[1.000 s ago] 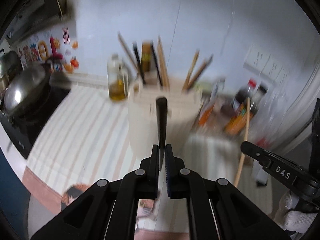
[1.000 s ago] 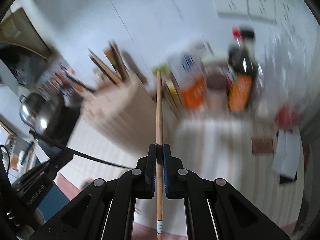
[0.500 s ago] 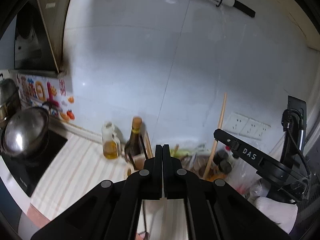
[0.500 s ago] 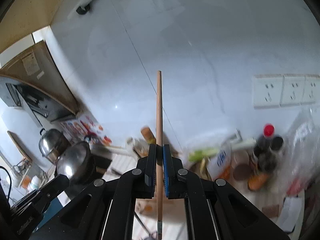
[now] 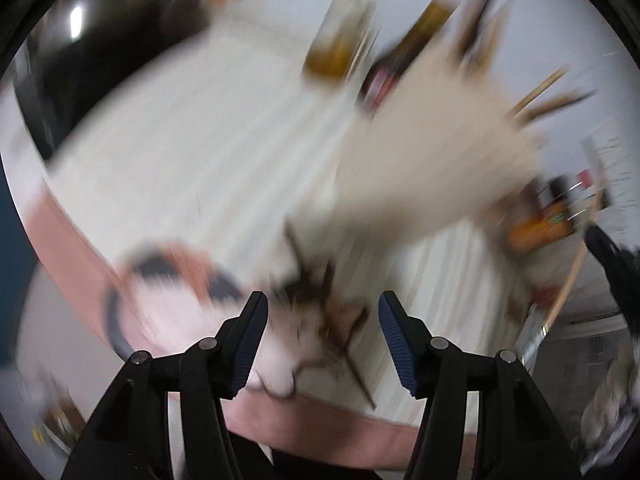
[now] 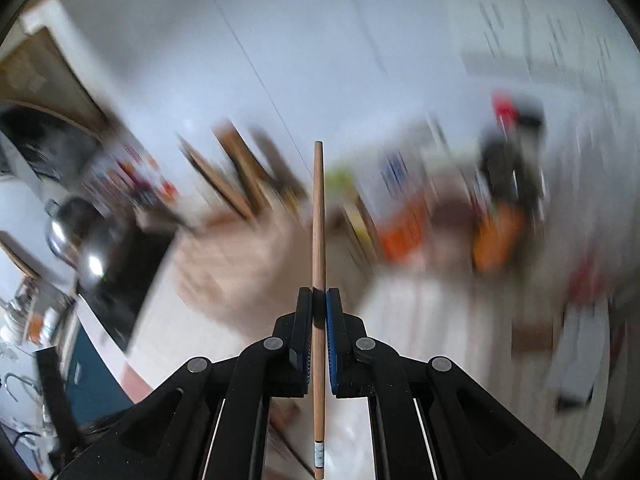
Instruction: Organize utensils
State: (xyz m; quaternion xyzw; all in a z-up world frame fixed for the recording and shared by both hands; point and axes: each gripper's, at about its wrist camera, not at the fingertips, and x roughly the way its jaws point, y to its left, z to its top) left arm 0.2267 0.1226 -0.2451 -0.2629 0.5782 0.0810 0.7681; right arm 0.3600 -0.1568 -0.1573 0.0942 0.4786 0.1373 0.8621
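Chopstick (image 6: 319,216), light, stiff and slim: we are pinching it mid-length in our right fingers (image 6: 319,312); our left fingers (image 5: 320,320) have just been spreading, empty.

Ahead of the left hand-held gripper (image 5: 322,334), slightly right: utensil holder (image 5: 432,160) standing on the counter (image 5: 192,148), chopsticks (image 5: 548,96) sticking up from it. Beyond the holder, against the wall: bottles (image 5: 340,44). Directly below the parted jaws: blurred heap of utensils (image 5: 320,300) on the counter. Clamped in the right hand-held gripper (image 6: 319,316), pointing forward: single chopstick (image 6: 318,216). Ahead left: holder. Far left: pot (image 6: 64,228). Ahead right: bottles and packets (image 6: 500,216)
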